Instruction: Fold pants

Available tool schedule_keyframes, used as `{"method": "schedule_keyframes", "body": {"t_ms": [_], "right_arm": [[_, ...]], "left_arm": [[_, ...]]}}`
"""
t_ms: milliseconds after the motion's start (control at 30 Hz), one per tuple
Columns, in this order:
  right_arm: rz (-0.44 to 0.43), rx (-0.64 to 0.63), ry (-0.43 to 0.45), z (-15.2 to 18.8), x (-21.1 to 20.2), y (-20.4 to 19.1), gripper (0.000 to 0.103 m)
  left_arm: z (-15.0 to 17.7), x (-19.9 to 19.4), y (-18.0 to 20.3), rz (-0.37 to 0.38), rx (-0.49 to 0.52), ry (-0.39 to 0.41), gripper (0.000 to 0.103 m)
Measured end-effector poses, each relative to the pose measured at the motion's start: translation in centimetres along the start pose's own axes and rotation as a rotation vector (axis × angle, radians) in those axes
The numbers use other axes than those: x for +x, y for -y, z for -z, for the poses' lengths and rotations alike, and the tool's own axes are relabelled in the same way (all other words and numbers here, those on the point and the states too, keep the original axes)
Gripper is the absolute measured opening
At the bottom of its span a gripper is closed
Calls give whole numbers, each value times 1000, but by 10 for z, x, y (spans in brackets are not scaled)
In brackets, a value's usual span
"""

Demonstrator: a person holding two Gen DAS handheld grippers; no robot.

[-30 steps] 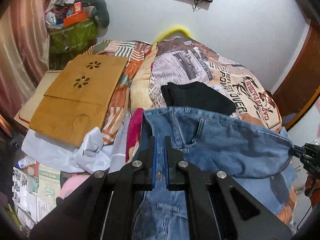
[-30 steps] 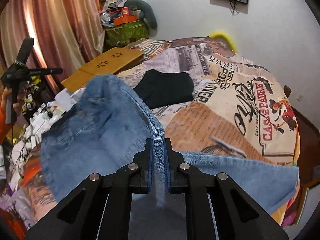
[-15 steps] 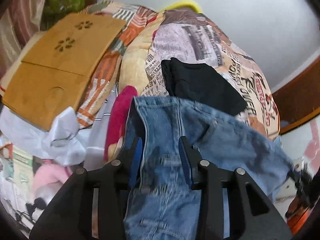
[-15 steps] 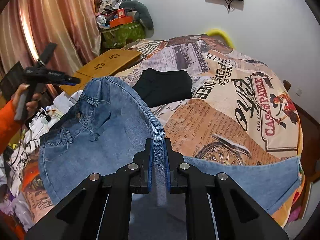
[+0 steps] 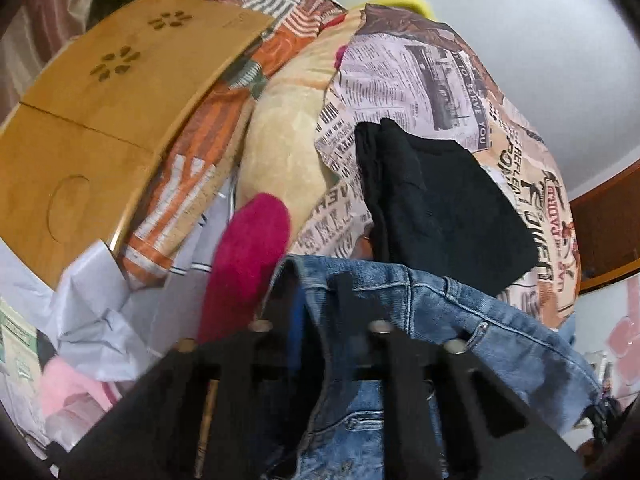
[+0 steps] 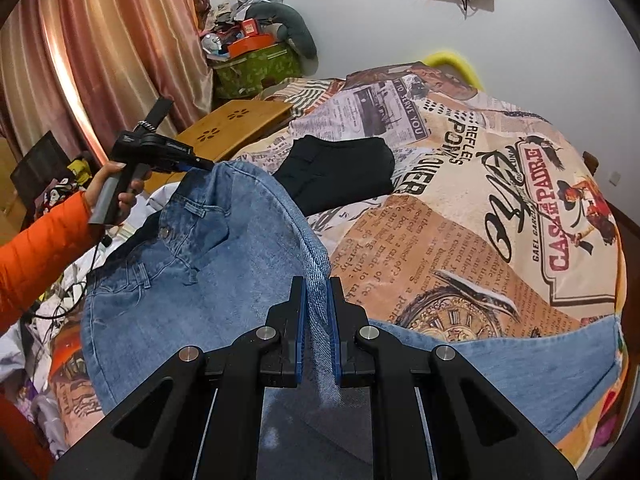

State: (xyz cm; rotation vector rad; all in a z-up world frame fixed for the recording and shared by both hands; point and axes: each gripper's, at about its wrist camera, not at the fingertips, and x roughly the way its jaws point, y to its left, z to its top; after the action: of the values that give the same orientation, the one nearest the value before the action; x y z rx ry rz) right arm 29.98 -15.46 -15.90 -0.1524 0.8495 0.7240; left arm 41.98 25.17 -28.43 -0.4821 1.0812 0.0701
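Denim filled the near half of the bed [image 6: 460, 216], and going from left to right the scene read this way. At the bed's left edge a hand [image 6: 116, 192] in an orange sleeve [image 6: 36, 252] carried the left claw [image 6: 200, 165], whose jaws were closing on the waistband corner of the jeans [image 6: 192, 280]; the left wrist view showed blurred denim between them at that claw [image 5: 320, 300], so a firm pinch looked likely but not certain. Beyond it a wooden lap tray [image 5: 100, 120], a magenta cloth [image 5: 244, 264] and crumpled white fabric [image 5: 92, 304] crowded that edge, leaving little free room on the left. In the middle the jeans hung as a raised arc above the quilt, waist end left, legs draped toward the near right corner. A folded black garment [image 6: 340, 176] lay just behind them, near but apart. On the right, the right claw [image 6: 317, 320] was pinched tight on a doubled denim edge. Judging from this, the folding was at an early stage: the fabric was lifted and roughly doubled, not yet laid flat or creased, with further folds left. Open quilt toward the far right corner offered the best space to lay it down.
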Motion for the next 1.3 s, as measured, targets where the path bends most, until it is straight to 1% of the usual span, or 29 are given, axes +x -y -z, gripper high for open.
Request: {"method": "schedule_keyframes", "body": {"t_ms": [67,200,367,400,500,667,833,933,1000,1200,1300], "right_arm": [[6,-8,-1,0,0,-3,9],[27,-17,-4,2,-2,-8,9],[47,-22,-10,5,-10,-16,9],[49,-23,-11,6,-11,-18,9],[58,-22,-11,13,-19,-25,9],[52,19,3,32,-33,-35,9],[60,30,5,48,-41,-47,9],[61,33,1,58,-45,-55,9],[58,39,-7,67,-45,-59,9],[49,60,-34,91,-38,-70,9],[43,80,-47,100,-34,-71,9]], "left_arm": [[3,-8,2,-19,20,38,10],[16,-42,21,-88,138,135,7],[37,-94,30,-79,197,199,7],[43,-105,31,-85,210,212,7],[67,-139,32,-133,262,259,7],[108,-178,24,-154,298,299,7],[153,-199,9,-183,307,315,7],[178,-203,-2,-201,307,307,7],[193,-203,-10,-198,293,296,7],[233,-194,-37,-176,223,245,7],[253,-180,-50,-171,189,192,7]]}}
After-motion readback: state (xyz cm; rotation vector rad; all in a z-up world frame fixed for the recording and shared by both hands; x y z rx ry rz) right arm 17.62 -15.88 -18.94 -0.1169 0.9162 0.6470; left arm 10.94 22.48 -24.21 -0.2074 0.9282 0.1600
